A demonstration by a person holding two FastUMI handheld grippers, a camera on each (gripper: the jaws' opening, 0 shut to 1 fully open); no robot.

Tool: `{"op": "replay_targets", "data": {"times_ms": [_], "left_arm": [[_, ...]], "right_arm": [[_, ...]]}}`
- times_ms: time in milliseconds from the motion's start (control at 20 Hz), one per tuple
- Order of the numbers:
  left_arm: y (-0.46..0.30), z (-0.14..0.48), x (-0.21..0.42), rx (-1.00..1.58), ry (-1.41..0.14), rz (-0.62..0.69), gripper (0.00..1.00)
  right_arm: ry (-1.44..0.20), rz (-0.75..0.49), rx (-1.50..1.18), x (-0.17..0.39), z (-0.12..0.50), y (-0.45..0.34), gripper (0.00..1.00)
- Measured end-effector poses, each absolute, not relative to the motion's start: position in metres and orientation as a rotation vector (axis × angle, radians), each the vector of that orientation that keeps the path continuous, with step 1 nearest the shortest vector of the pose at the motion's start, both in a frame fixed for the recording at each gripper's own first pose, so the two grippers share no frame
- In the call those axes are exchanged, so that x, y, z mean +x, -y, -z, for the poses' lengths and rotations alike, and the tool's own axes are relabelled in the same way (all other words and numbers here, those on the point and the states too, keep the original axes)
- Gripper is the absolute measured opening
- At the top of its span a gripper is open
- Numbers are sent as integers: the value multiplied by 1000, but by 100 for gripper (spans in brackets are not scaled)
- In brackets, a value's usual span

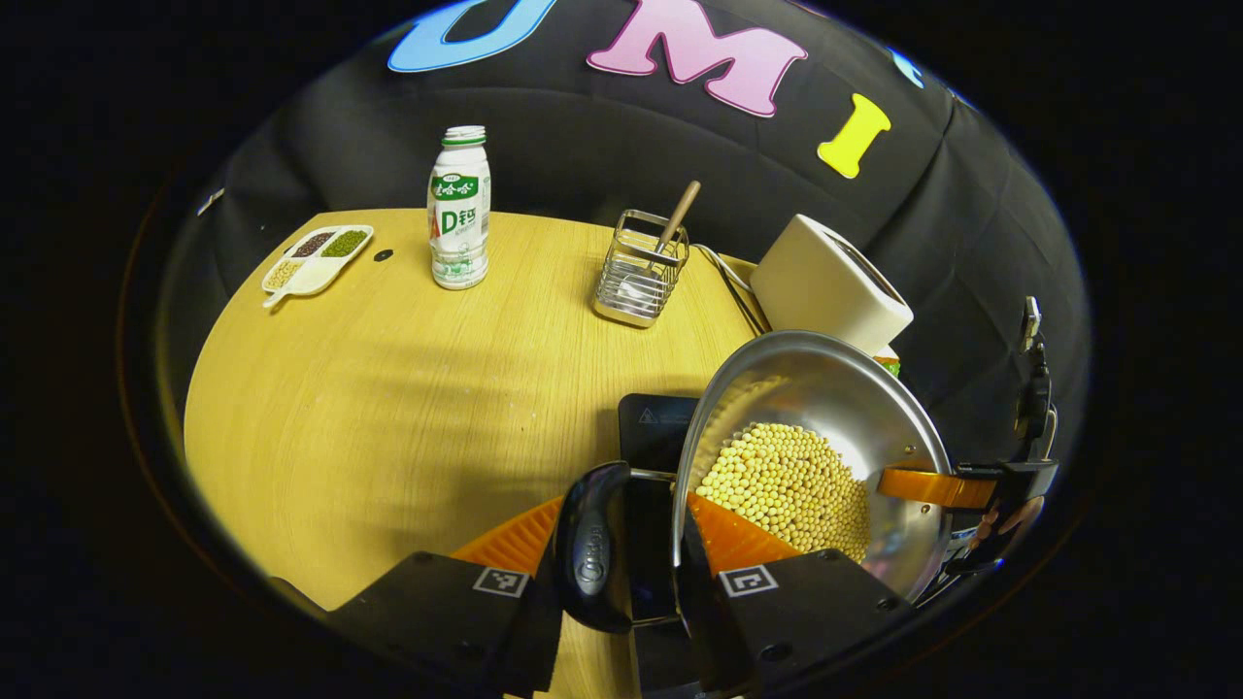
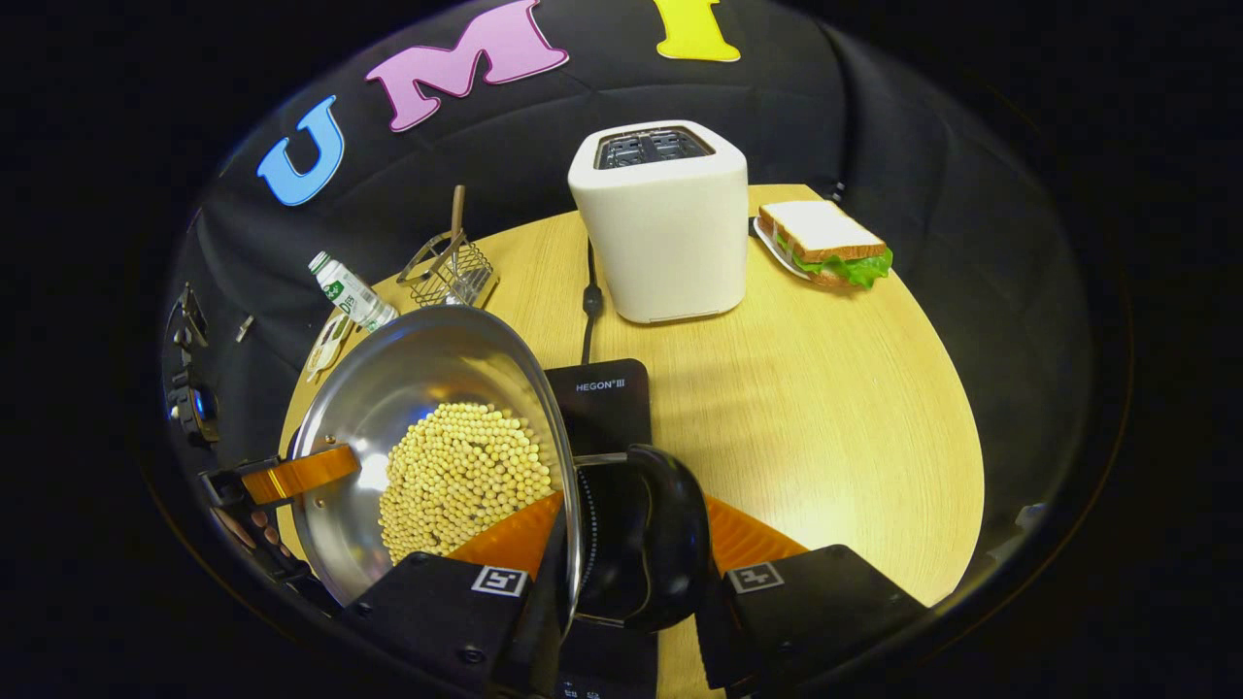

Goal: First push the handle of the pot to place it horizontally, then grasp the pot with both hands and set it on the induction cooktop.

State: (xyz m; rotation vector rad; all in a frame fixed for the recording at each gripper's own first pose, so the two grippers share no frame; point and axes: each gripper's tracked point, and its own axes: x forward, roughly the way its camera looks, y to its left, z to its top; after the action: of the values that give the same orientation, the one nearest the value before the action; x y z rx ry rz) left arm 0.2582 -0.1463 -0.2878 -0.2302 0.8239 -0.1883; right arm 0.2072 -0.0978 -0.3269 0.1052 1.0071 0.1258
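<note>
Gripped by both grippers: left gripper [image 1: 621, 544] clamped on one black handle [image 1: 590, 549], right gripper [image 2: 621, 549] on the other [image 2: 653, 534]. Pot [image 1: 835, 408] of beans [image 1: 791, 481] hung tilted above the cooktop [image 2: 600, 403], toaster [image 2: 665, 223] beyond. Handle-pushing apparently done; setting down remained.

Both views are evenly and fairly brightly lit, apparently from overhead; the wooden table [image 1: 388, 408] carries soft, broad shadows in the left gripper view, and a darker band lies beside the toaster [image 2: 660, 223] in the right gripper view. Glare shows on the steel pot [image 1: 835, 398] wall in both. Fisheye distortion bends the table edge and darkens the margins; focus is sharp centrally, softer on the nearest gripper parts.
</note>
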Motion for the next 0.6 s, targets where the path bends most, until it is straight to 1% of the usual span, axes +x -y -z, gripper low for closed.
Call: {"op": "replay_targets", "data": {"times_ms": [50,100,150,200,600], "left_arm": [[148,291,262,-221,-823,191,55],[147,289,264,-212,-813,191,57],[147,291,264,-214,-818,190,56],[147,291,263,-230,-819,185,57],[147,293,260,-228,-827,172,60]], "right_arm": [[-1010,-125,110,208,325,98,60],[-1011,-127,116,209,328,98,55],[-1006,-131,122,210,328,98,55],[-1003,-134,122,211,328,98,60],[-987,-158,123,213,327,98,61]]}}
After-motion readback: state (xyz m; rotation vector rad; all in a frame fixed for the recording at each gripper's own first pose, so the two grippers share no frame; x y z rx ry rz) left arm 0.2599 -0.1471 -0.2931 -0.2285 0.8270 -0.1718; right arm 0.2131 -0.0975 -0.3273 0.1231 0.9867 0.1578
